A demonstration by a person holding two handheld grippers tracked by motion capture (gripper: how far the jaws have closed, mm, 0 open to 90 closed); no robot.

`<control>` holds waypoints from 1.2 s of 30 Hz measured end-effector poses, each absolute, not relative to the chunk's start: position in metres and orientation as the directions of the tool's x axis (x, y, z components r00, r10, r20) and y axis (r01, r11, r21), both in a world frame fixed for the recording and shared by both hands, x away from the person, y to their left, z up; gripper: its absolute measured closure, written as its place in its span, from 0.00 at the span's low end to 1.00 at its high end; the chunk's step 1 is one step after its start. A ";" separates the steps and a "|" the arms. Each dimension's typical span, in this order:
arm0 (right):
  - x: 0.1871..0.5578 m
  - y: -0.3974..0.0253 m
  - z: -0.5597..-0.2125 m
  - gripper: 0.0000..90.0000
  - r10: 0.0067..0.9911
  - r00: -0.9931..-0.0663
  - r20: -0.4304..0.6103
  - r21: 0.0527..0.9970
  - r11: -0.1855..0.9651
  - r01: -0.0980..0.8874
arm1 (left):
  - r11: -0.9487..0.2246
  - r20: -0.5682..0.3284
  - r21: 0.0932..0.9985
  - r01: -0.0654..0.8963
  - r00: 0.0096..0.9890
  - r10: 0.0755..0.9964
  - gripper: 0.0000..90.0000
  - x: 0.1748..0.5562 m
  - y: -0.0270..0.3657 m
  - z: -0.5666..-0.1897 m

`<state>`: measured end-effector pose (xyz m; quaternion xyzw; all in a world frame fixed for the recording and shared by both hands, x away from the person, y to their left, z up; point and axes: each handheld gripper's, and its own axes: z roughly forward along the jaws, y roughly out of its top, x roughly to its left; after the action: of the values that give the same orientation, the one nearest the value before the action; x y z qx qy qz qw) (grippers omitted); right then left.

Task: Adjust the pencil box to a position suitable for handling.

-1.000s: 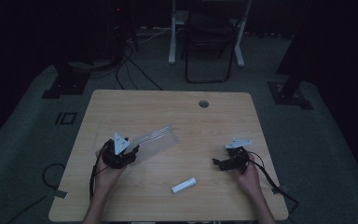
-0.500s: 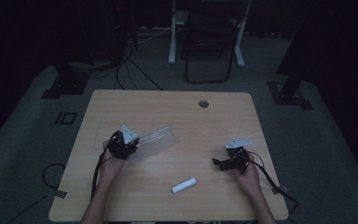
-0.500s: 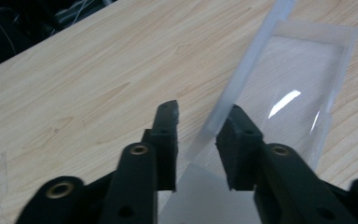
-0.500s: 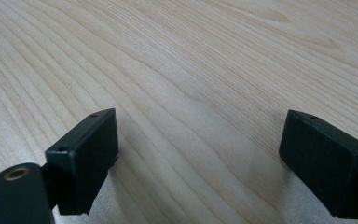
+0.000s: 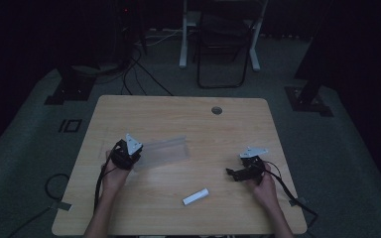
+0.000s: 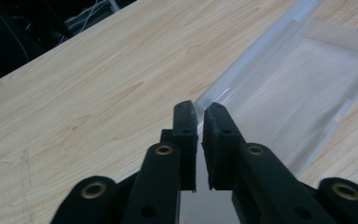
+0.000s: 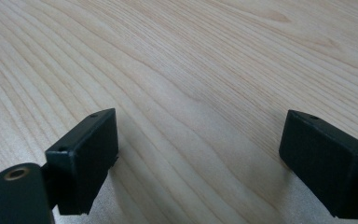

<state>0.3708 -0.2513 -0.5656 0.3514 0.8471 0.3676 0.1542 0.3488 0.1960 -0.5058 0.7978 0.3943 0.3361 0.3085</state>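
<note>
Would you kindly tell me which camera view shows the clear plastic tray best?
The left gripper view: the clear plastic tray is close, its raised rim and inner walls plain, its corner pinched by the left gripper. The high view shows the whole tray small and faint on the table. The right gripper view offers bare wood.

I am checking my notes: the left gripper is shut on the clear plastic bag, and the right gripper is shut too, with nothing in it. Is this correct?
Not quite. The right gripper is open: the right gripper view shows its jaws wide apart over bare table. The left gripper is indeed shut on the clear plastic bag.
</note>
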 end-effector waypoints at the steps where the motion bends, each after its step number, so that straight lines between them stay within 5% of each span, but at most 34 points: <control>1: 0.371 -0.251 -0.566 0.13 0.709 -0.705 -0.003 0.731 0.483 0.482 | -0.494 0.289 0.760 0.421 0.463 0.838 0.95 0.349 0.196 -0.506; 11: 0.371 -0.251 -0.566 0.13 0.709 -0.706 -0.003 0.731 0.483 0.482 | -0.532 0.311 0.750 0.393 0.501 0.808 0.78 0.354 0.187 -0.506; 20: 0.371 -0.251 -0.566 0.13 0.709 -0.706 -0.003 0.731 0.483 0.482 | -0.530 0.311 0.753 0.390 0.499 0.809 0.90 0.356 0.188 -0.506; 36: 0.371 -0.251 -0.566 0.13 0.709 -0.706 -0.003 0.731 0.483 0.482 | -0.521 0.344 0.750 0.408 0.432 0.834 0.93 0.346 0.197 -0.508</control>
<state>0.3707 -0.2513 -0.5656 0.3514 0.8471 0.3675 0.1541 0.3458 0.1971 -0.5075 0.7932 0.3912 0.3620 0.2944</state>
